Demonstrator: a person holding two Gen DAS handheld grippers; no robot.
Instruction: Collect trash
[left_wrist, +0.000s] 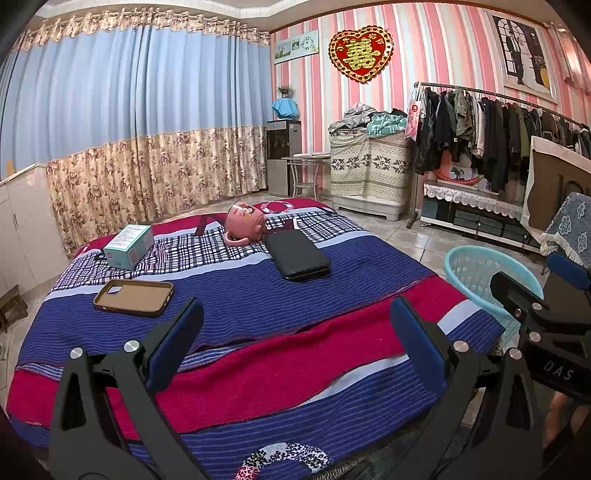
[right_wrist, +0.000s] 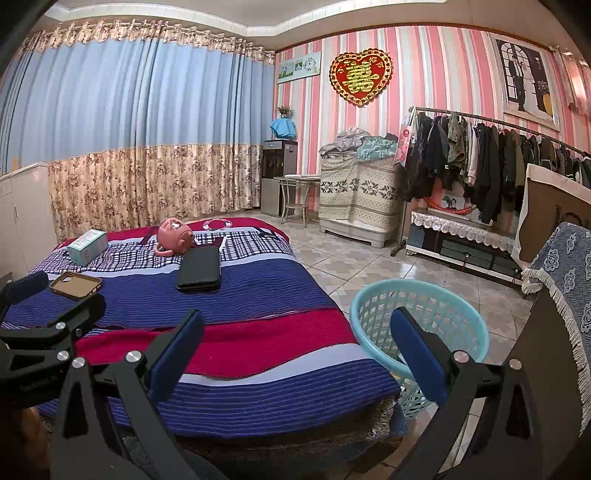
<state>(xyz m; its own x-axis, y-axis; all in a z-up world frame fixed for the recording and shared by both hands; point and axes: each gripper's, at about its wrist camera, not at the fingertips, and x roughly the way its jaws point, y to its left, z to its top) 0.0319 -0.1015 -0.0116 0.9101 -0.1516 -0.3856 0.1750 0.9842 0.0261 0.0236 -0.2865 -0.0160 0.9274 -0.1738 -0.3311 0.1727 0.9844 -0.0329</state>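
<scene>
While I held both units over the foot of the bed, this was what the wrist views gave me, nearest first.

Left claw (left_wrist: 295, 347): fingers spread wide with nothing between them, above the red band of the bedspread.
Right claw (right_wrist: 295, 347): just as wide apart and holding nothing, one finger over the bed's corner, the other over the basket's rim.
Bed (left_wrist: 332, 417): covered in a blue, red and white striped spread; every loose item lay on its far half.
Basket (right_wrist: 461, 317): light blue, latticed plastic, standing on the tiled floor just beside the bed's right edge; I could see nothing inside it.
Phone case (left_wrist: 133, 297): brown, lying flat with its open side up, near the left edge and closest to my left claw.
Black case (left_wrist: 297, 258): a flat, dark, wallet-like thing further up, around the middle of the bed.
Box (left_wrist: 129, 245): small, pale teal carton, behind the phone case on the left.
Pink mug (left_wrist: 245, 221): tipped on its side, handle toward me, just beyond the black case.
Room behind: blue and floral curtain, a loaded clothes rack along the striped wall.
</scene>
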